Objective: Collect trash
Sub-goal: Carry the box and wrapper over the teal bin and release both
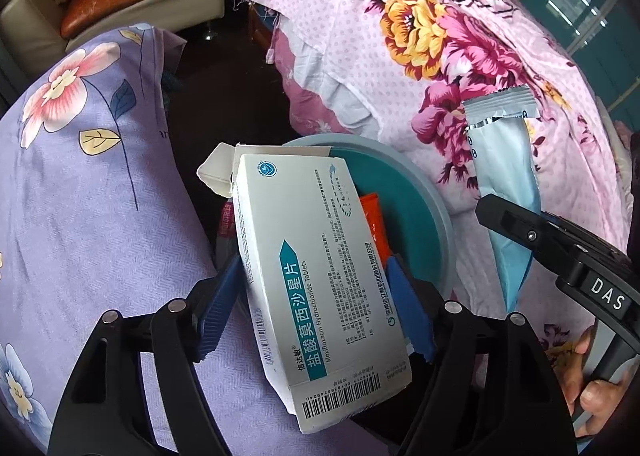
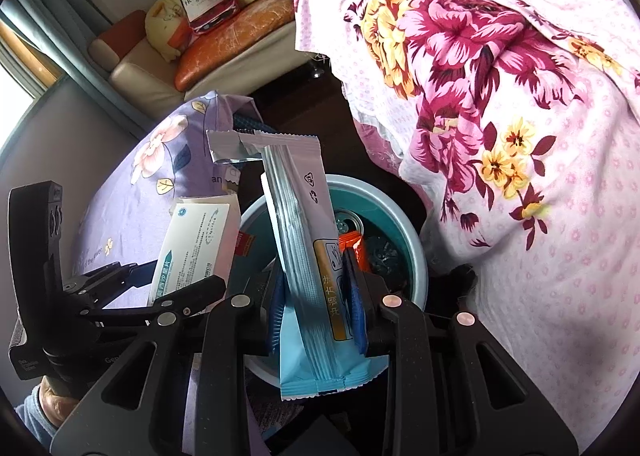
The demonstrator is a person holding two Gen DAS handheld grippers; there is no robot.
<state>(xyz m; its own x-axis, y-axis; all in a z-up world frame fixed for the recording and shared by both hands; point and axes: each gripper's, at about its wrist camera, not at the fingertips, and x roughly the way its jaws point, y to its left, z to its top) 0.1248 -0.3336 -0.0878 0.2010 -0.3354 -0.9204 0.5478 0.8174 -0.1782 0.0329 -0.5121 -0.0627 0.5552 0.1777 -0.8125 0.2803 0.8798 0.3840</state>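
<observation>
Trash hung over the round teal bin (image 2: 416, 256): left gripper (image 1: 316, 296) pinched a white cardboard medicine box (image 1: 320, 288), right gripper (image 2: 316, 304) a pale-blue foil sachet (image 2: 308, 256). Dropping step; next, both must release.

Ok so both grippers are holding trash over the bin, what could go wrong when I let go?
The medicine box in the left gripper hangs mostly over the bin's near rim, so it could tip outside. The long blue sachet in the right gripper might catch the rim and slide off.
</observation>
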